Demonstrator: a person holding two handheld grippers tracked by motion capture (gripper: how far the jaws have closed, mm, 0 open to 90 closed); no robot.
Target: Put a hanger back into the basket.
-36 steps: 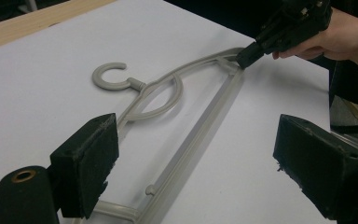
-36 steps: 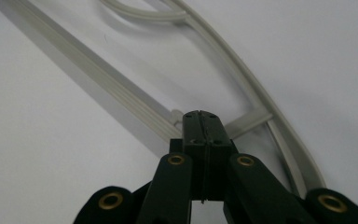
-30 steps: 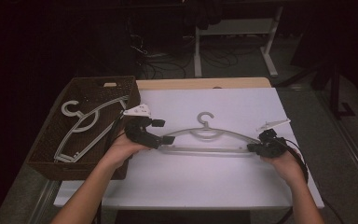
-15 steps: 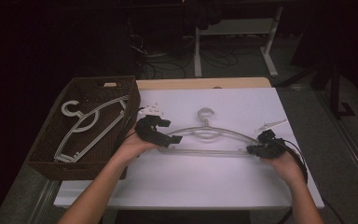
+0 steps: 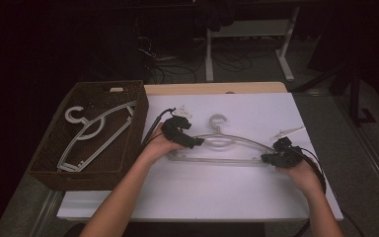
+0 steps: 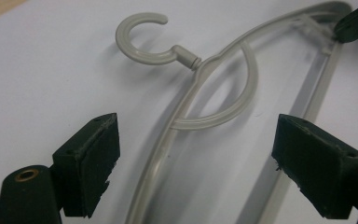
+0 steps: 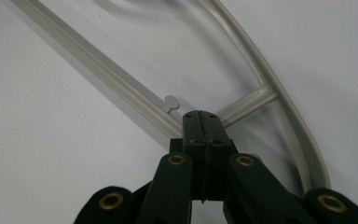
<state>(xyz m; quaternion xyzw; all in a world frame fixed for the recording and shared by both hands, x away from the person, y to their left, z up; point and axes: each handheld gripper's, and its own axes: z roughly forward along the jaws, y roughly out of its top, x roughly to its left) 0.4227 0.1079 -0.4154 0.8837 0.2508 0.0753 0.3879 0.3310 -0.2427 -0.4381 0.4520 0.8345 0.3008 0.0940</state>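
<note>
White tabletop [image 5: 256, 192]: hanger [image 5: 227, 145] between spread left tongs [image 6: 196, 168], right tongs [image 7: 200, 126] clamping its end.

left hand-held gripper [image 5: 193, 142] moved right, over hanger [image 5: 227, 148]

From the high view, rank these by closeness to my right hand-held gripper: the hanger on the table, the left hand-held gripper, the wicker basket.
1. Hanger on the table: the right hand-held gripper is shut on its right end.
2. Left hand-held gripper: over the hanger's left part, mid-table.
3. Wicker basket: far left edge of the table, holding another hanger.
</note>
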